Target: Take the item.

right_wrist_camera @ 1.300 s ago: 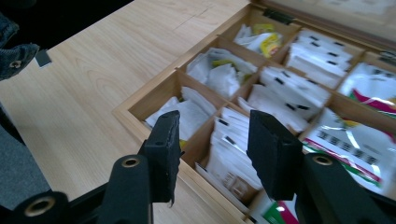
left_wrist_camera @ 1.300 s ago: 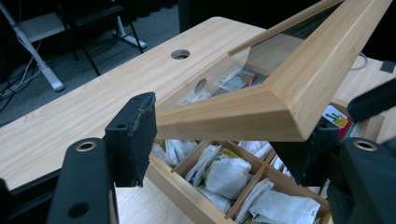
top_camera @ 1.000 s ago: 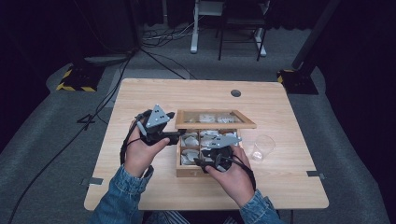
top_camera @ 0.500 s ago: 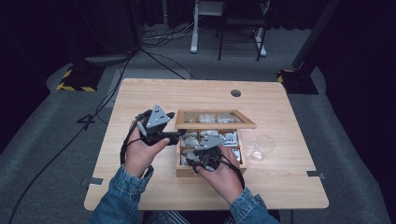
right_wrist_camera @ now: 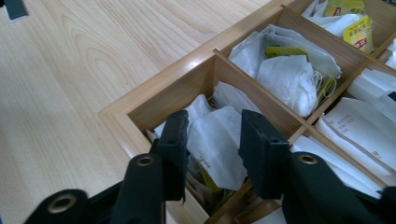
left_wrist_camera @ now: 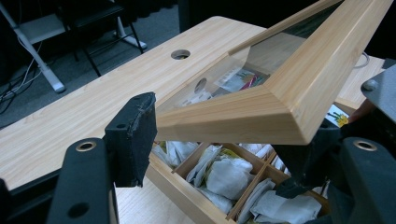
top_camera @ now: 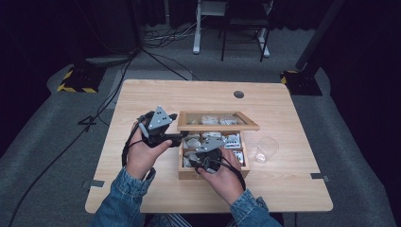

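Left claw [left_wrist_camera: 224,135] clamped on the raised lid [left_wrist_camera: 280,93] of the wooden box [top_camera: 210,163]. Right claw [right_wrist_camera: 212,140] open, straddling a white tea bag [right_wrist_camera: 217,140] in the near corner compartment.

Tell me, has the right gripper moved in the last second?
Yes. The right gripper has shifted left across the wooden box, from its right compartments toward its near-left compartment.

— We see the counter [top_camera: 156,99] lit brightly and evenly from above, while the room around it sinks into near-black.

— We agree; shadows are soft. Up close, each hand-held gripper's jaws blur slightly, the glass lid [left_wrist_camera: 261,93] shows mild reflections, and the high view looks grainy.
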`<state>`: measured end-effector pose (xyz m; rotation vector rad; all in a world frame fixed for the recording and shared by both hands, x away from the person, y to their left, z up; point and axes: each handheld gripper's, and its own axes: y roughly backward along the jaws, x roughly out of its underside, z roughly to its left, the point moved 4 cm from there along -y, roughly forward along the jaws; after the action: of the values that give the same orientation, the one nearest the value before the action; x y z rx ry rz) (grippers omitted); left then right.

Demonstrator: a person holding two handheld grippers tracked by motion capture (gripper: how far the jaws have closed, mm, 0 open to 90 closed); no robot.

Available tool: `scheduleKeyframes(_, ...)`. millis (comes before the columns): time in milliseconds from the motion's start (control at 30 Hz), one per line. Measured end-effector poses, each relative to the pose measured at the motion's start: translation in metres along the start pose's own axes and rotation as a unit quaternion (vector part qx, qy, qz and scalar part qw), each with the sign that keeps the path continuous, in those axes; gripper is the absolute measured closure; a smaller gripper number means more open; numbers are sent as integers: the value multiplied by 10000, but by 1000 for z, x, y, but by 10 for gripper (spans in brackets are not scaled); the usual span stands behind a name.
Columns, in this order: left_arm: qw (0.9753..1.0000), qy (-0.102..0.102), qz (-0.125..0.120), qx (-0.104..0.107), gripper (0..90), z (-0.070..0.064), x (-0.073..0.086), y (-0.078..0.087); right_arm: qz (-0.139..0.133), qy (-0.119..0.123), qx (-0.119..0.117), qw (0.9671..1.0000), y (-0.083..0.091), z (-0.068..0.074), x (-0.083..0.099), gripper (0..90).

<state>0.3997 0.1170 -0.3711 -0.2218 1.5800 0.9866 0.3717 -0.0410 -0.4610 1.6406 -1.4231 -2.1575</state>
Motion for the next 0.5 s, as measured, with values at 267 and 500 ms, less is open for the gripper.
scheduleKeyframes(267,10000,-3,2,0,343,0,0,0,117,227,120,9996,1,-2,1,871)
scheduleKeyframes(500,10000,6,1,3,343,0,0,0,-31,261,170,9995,9,-1,-3,879)
